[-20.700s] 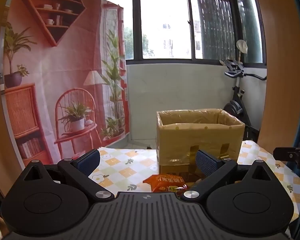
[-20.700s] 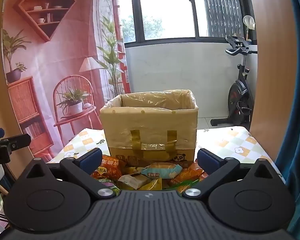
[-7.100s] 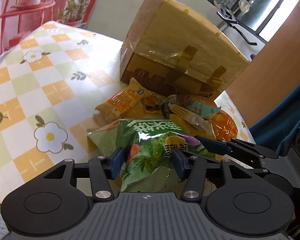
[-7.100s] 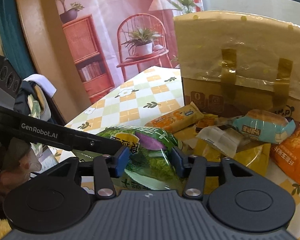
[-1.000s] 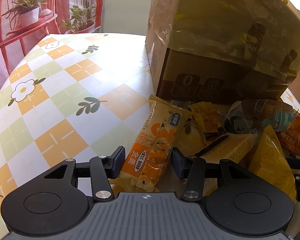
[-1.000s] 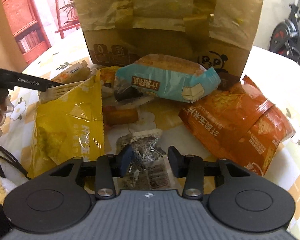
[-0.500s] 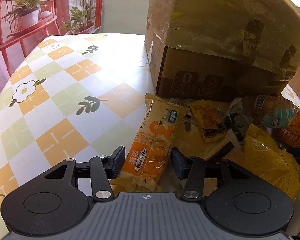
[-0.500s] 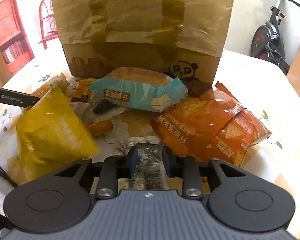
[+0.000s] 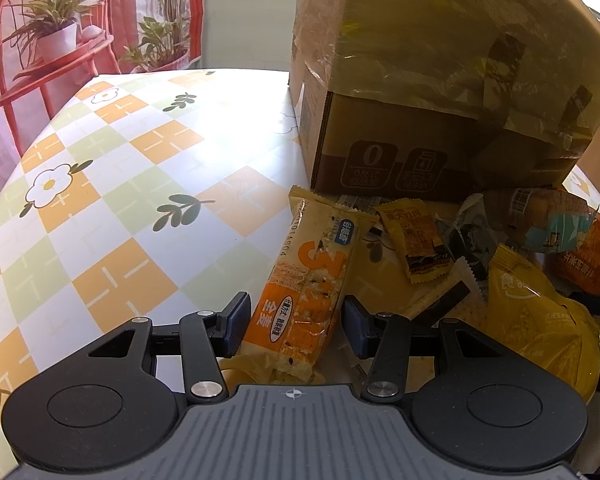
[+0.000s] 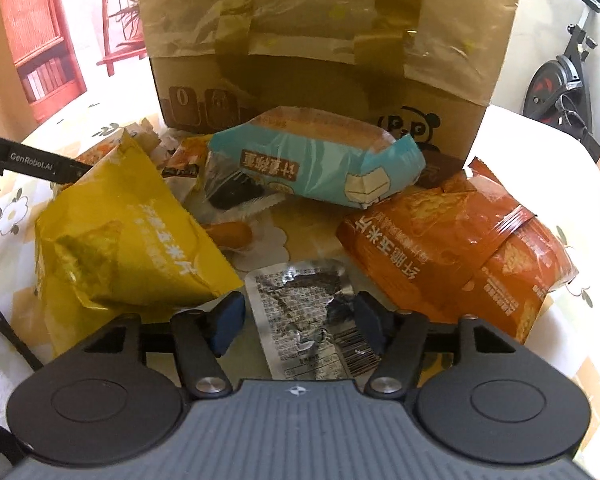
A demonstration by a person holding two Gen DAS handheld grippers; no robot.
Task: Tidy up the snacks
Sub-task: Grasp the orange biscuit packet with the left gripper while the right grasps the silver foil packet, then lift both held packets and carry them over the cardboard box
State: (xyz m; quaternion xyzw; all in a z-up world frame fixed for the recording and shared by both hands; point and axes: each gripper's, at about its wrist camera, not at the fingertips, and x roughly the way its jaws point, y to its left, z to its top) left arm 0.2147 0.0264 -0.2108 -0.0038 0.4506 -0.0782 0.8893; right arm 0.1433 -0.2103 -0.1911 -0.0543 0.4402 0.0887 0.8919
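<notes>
Snack packets lie heaped on the table in front of a tape-wrapped cardboard box (image 9: 420, 80). In the left wrist view an orange cereal bar (image 9: 312, 276) lies lengthwise between the pads of my left gripper (image 9: 296, 320). Its jaws are closing, and the pads stand right at the bar's edges. In the right wrist view a crumpled silver foil packet (image 10: 304, 304) lies flat on the table between the pads of my right gripper (image 10: 296, 316). Those jaws are opening, with a gap on the left side. A black finger of the left gripper (image 10: 32, 160) reaches in from the left.
A yellow chip bag (image 10: 128, 240) stands to the left of the foil packet, and an orange chip bag (image 10: 452, 248) to its right. A teal bread pack (image 10: 316, 160) leans at the box (image 10: 320, 40). The checked tablecloth (image 9: 100, 200) spreads out to the left.
The right gripper's jaws have spread apart off the silver packet, which now lies flat. The left jaws have narrowed slightly around the orange bar. The yellow bag has shifted.
</notes>
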